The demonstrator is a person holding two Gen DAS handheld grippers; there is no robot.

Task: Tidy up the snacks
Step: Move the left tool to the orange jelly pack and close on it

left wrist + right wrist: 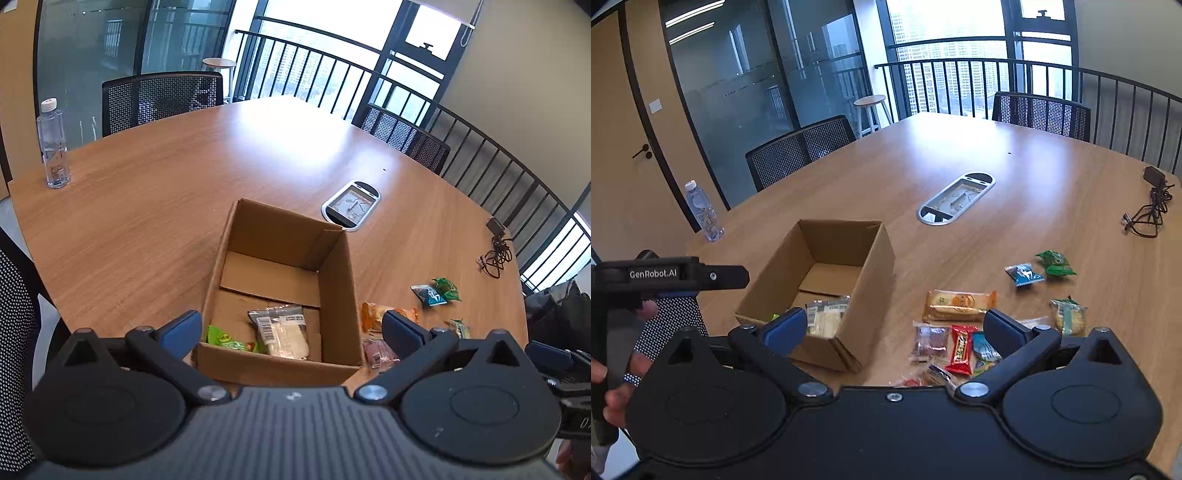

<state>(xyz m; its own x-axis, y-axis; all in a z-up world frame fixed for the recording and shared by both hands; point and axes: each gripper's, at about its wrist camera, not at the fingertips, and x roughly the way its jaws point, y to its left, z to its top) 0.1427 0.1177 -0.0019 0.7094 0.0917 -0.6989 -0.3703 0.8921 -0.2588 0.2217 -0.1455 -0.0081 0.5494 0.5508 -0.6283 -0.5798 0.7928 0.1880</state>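
Hovering empty, left gripper (291, 330) fingers spread above box (258, 229); right gripper (892, 328) likewise.

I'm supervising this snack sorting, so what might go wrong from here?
The loose snacks beside the cardboard box overlap, so the right claw may pinch two with the red bar. The box looks light; a bumped wall might slide it. The green packet lies farthest, easily missed.

Left hand-held gripper (291, 328): jaws fully spread, nothing between the pads, angled downward. Right hand-held gripper (895, 328): same, jaws wide, empty, pitched down. Person's fingers (641, 363) wrap the left unit's handle in the right wrist view.
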